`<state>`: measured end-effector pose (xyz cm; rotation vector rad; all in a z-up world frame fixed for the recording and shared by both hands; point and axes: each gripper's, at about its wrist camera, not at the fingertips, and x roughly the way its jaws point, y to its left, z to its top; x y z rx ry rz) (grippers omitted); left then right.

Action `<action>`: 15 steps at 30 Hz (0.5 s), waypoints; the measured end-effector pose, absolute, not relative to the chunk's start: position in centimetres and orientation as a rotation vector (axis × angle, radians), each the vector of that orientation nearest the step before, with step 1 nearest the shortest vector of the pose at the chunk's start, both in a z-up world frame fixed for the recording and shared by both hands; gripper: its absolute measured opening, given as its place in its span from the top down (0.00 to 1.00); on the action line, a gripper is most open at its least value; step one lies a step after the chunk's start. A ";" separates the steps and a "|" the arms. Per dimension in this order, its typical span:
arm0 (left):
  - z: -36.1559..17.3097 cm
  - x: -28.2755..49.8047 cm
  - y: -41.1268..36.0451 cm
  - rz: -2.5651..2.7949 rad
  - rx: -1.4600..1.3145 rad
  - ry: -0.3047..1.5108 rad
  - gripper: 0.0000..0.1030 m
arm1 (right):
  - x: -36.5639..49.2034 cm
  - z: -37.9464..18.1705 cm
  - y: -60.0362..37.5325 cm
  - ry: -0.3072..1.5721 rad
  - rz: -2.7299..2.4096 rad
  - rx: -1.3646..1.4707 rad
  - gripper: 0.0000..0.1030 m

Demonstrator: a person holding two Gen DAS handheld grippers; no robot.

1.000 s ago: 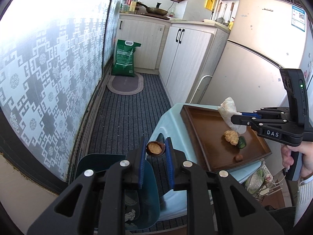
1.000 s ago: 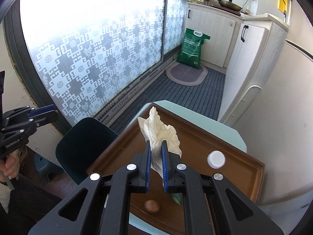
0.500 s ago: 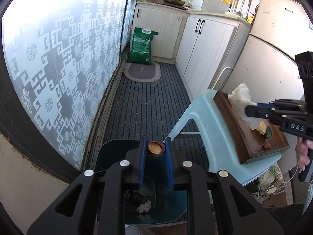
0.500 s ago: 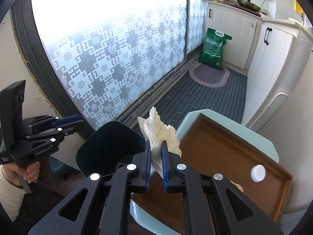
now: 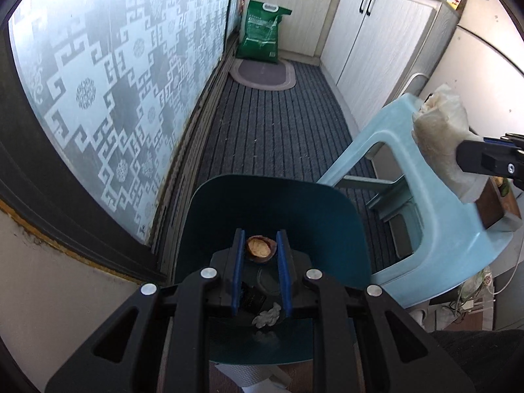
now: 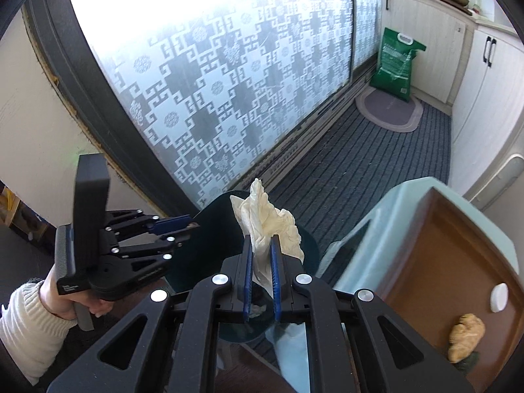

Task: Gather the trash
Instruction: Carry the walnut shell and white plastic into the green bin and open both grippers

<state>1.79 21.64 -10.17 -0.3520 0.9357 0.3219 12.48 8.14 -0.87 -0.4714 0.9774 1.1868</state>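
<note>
While you hold both tools over the dark teal bin [image 5: 271,203], your left gripper [image 5: 261,252] is clamped on a brown nutshell half [image 5: 260,249], its blue pads pressing the shell from either side with its pale hollow facing the camera. The shell hangs directly above the bin's open mouth, where a crumpled white scrap [image 5: 267,316] and a dark wrapper [image 5: 252,299] lie on the bottom. Your right gripper [image 6: 261,263] is pinched almost closed on a crumpled white tissue [image 6: 267,226], which stands up out of the pads and sits above the near edge of the same bin [image 6: 209,226]. In the right wrist view your left hand [image 6: 70,301], in a cream knit cuff, grips the other tool's handle. Beside the bin stands a pale blue plastic stool [image 5: 435,203] carrying a brown wooden tray [image 6: 458,262]; on the tray lie a knob of ginger [image 6: 465,337], a white cap [image 6: 498,298] and a dark green scrap [image 6: 469,362].
</note>
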 end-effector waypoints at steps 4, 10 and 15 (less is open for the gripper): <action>-11.7 1.8 21.9 0.319 -0.360 0.977 0.80 | 11.5 -1.9 9.4 0.995 1.194 -0.502 0.91; -14.3 1.8 22.5 0.328 -0.373 1.043 0.80 | 10.9 -2.9 10.3 1.023 1.186 -0.520 0.90; -16.2 1.9 23.1 0.336 -0.389 1.097 0.80 | 10.8 -3.8 10.7 1.046 1.179 -0.535 0.90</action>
